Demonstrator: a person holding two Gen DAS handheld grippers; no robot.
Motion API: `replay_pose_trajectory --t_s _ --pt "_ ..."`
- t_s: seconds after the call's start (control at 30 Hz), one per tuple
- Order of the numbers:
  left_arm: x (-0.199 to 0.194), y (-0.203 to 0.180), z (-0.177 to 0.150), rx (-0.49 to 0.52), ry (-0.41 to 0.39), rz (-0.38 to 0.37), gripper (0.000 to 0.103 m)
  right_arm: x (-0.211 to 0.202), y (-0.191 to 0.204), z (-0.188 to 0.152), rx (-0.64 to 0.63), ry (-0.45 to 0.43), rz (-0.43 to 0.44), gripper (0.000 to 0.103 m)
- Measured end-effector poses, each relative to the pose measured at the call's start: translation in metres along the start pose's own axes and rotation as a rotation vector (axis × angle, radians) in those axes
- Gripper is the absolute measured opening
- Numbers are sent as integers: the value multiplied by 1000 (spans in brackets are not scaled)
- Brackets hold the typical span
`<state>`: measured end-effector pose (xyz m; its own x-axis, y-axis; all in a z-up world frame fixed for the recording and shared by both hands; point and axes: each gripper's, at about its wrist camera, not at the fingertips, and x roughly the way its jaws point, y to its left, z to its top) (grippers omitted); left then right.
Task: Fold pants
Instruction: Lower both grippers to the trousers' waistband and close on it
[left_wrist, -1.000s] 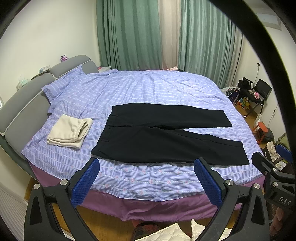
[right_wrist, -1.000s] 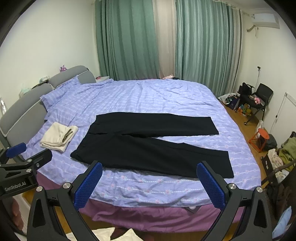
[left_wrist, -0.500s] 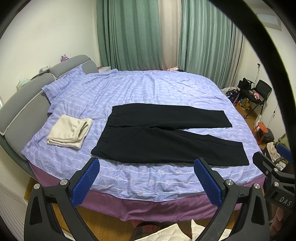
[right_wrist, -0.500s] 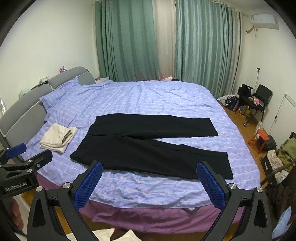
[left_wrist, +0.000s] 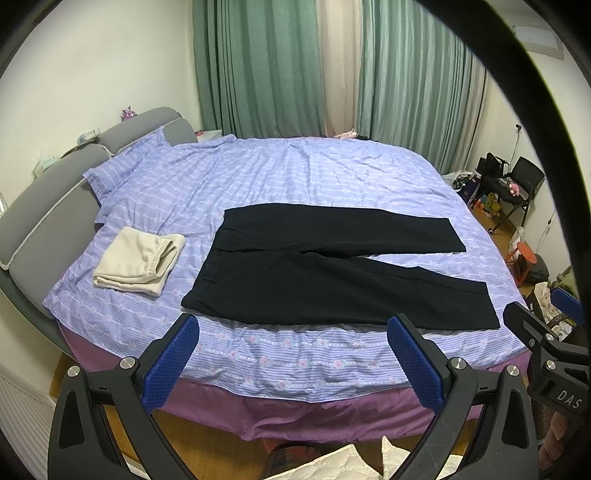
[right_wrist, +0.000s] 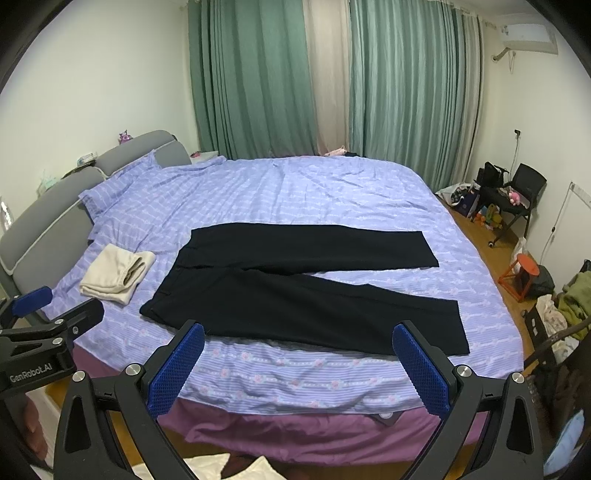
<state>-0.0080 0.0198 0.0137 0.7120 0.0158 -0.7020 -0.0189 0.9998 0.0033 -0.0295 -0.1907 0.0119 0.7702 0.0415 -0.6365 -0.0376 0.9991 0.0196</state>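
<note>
On purple striped bed (left_wrist: 295, 177): black flat-laid fabric pants (left_wrist: 325, 280), long axis left-right, waistband nearer left gripper (left_wrist: 291, 354), hems nearer right gripper (right_wrist: 299, 354); both splayed, empty.

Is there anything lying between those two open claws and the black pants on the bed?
Nothing visible. Only bare striped bedsheet lies between both grippers and the black pants. The folded cream garment sits off to the side, apart from them.
</note>
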Motion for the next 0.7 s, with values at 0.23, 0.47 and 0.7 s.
replay_pose_trajectory --t_s 0.23,0.47,0.7 --pt "16 12 0 -11 17 7 103 17 7 3 2 23 9 103" --pt "49 57 5 -57 31 45 103 55 33 11 17 60 32 103" --pt "119 109 11 -55 84 73 103 126 73 12 63 160 31 103"
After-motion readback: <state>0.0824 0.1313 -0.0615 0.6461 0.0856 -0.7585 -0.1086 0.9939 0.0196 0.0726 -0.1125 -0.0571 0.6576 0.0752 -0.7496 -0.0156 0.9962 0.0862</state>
